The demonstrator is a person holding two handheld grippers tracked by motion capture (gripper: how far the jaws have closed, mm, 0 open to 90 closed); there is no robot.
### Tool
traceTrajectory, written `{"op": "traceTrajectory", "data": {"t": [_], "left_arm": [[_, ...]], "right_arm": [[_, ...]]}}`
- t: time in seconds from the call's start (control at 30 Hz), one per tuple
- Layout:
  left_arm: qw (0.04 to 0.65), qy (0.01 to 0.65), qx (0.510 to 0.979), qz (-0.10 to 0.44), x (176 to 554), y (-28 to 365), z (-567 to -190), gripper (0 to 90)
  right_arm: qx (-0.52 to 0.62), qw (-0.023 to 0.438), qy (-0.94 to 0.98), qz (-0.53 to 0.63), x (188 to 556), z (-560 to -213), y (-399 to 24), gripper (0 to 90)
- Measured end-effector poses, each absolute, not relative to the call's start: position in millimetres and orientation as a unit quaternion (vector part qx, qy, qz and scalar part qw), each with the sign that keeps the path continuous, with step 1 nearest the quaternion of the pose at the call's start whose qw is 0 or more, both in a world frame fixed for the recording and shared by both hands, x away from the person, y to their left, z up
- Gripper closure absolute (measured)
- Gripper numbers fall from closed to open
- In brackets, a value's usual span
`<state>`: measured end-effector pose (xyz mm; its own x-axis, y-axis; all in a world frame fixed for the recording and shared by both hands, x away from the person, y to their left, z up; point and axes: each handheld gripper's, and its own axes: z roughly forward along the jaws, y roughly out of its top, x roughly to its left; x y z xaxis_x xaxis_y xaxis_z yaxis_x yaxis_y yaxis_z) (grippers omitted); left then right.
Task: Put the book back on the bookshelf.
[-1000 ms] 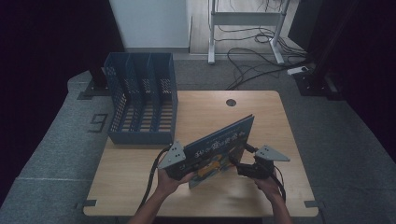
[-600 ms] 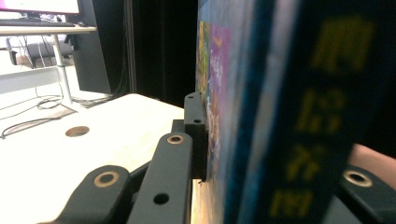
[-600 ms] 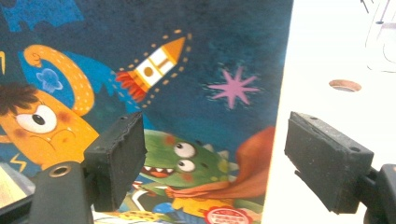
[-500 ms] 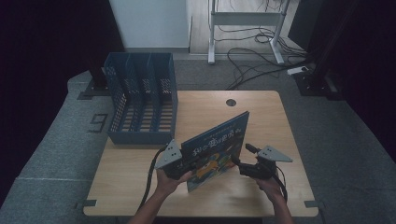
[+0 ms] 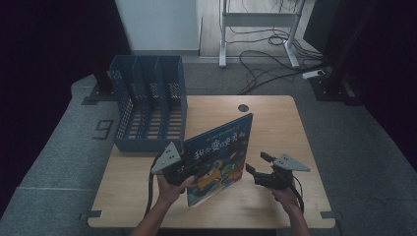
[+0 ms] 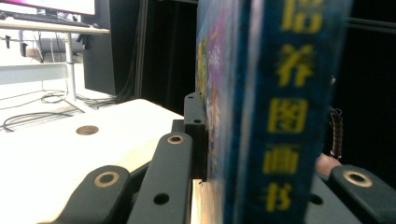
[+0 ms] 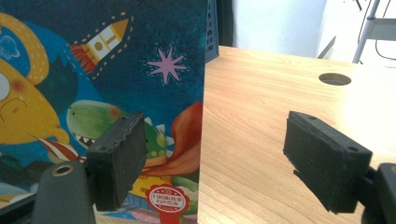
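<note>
Upright on the tabletop (image 5: 275,128), picture book (image 5: 219,157) clenched by left gripper (image 5: 183,169) (spine toward its camera); right gripper (image 5: 259,166) jaws released beside it.

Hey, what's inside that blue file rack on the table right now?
The blue file rack shows slotted walls and dividers with no books or papers in the visible compartments. The lower front stretch near the picture book is hidden by the front wall.

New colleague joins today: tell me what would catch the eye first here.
A colourful picture book stands tilted at the near middle of the wooden table, clamped by the left gripper. The right gripper waits open beside its right edge. A blue slotted file rack sits at the table's far left.
</note>
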<state>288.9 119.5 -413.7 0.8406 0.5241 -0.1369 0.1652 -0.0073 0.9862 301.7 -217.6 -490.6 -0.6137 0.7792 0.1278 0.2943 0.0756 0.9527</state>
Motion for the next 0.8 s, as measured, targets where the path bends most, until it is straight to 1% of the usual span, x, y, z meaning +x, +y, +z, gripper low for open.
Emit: {"op": "traceTrajectory", "data": {"t": [0.27,0.43,0.8], "left_arm": [[0.657,0.247,0.696,0.152,286.0,124.8,-407.6,82.0],[0.661,0.251,0.69,0.153,284.6,131.9,-401.7,82.0],[0.658,0.259,0.686,0.169,279.0,147.0,-392.6,82.0]], "right_arm": [[0.388,0.216,0.699,0.56,300.9,-491.9,-221.3,20.8],[0.39,0.217,0.701,0.556,300.6,-493.8,-222.4,20.9],[0.425,0.207,0.7,0.536,300.9,-515.5,-230.2,21.3]]}}
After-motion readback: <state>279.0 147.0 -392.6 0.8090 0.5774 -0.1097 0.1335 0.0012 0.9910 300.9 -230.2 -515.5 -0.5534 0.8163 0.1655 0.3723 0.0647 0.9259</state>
